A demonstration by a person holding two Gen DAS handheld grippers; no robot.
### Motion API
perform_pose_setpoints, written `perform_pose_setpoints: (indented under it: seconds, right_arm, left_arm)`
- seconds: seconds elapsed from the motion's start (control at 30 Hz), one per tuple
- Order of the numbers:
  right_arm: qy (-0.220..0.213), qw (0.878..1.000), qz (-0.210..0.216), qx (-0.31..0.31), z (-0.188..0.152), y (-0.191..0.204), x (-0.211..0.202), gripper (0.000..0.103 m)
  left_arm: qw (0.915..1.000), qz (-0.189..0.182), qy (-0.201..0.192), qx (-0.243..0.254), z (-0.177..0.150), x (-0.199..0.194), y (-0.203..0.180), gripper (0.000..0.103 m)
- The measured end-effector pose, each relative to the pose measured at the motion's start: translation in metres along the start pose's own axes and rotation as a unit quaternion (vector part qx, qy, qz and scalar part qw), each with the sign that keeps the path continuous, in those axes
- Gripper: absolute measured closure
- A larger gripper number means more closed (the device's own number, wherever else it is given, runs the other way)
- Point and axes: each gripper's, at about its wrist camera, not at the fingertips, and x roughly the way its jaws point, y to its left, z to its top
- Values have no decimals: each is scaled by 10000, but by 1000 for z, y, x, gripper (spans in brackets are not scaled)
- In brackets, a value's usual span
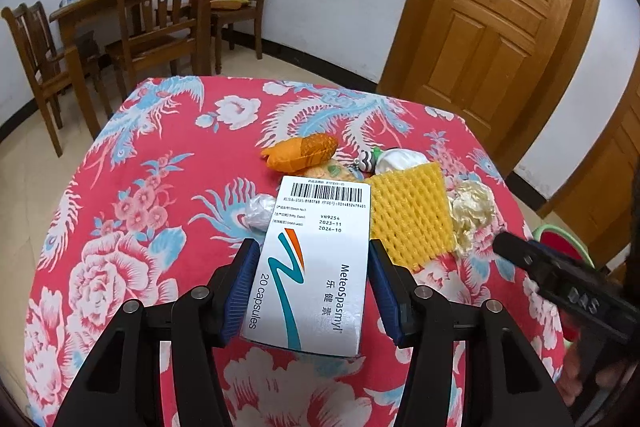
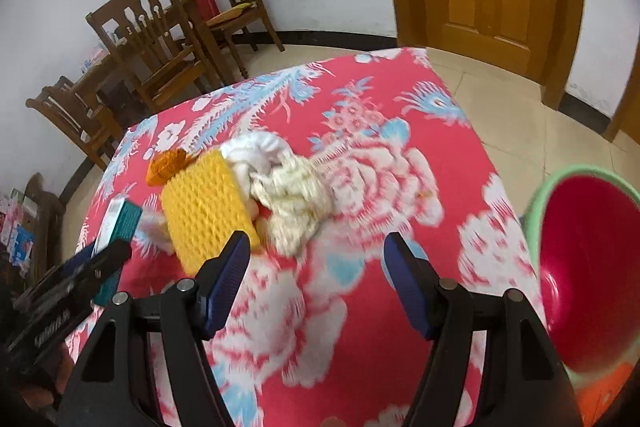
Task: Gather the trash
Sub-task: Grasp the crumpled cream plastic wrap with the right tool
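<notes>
A white medicine box (image 1: 316, 267) marked "20 capsules" sits between the blue pads of my left gripper (image 1: 313, 247), which is shut on it, and hangs just above the red floral tablecloth (image 1: 160, 155). Beyond it lie a yellow foam net (image 1: 412, 215), a crumpled cream wrapper (image 1: 474, 211), a white tissue wad (image 1: 400, 159), an orange wrapper (image 1: 300, 153) and a foil ball (image 1: 260, 211). My right gripper (image 2: 317, 241) is open over bare cloth with nothing between its fingers; the foam net (image 2: 208, 211) and cream wrapper (image 2: 296, 203) lie just ahead to its left.
A red bin with a green rim (image 2: 576, 173) stands on the floor off the table's right edge. Wooden chairs (image 1: 160, 7) and a second table stand by the far wall. A wooden door (image 1: 492, 11) is at the back right.
</notes>
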Motion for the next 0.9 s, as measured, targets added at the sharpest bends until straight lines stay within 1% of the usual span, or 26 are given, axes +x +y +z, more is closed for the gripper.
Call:
perform_pose_setpoints:
  seconds: [0.1,0.17,0.23,0.27,0.33,0.4,0.53,0.9]
  right_arm:
    - [15,10000,32,-34,10,3,14,32]
    - [36,10000,65,-52,16,5,23,35]
    - [89,9999,89,-83,19,6,31,54]
    - [124,9998,112,-107,20,7,35,56]
    - [152,9997,98,-147,21,8,38,71]
    - [124,9997,109,-205,20,10,37,75]
    - [6,9997,133,-211,16,9,25,79]
    - [-357,9992,179,-6,1,-4,-29,79]
  left_arm:
    - [10000,1,43,-34,0,3,2,47]
    - [10000,1,62,-56,0,5,3,47]
    - [9999,-3,77,-79,1,6,4,47]
    - [9999,-5,83,-81,1,7,4,47]
    - [9999,-13,92,-89,1,7,5,47]
    - [9999,-18,80,-85,1,7,4,47]
    - [10000,-47,51,-62,1,3,2,47]
    - [9997,-202,-88,70,-2,-20,-17,47]
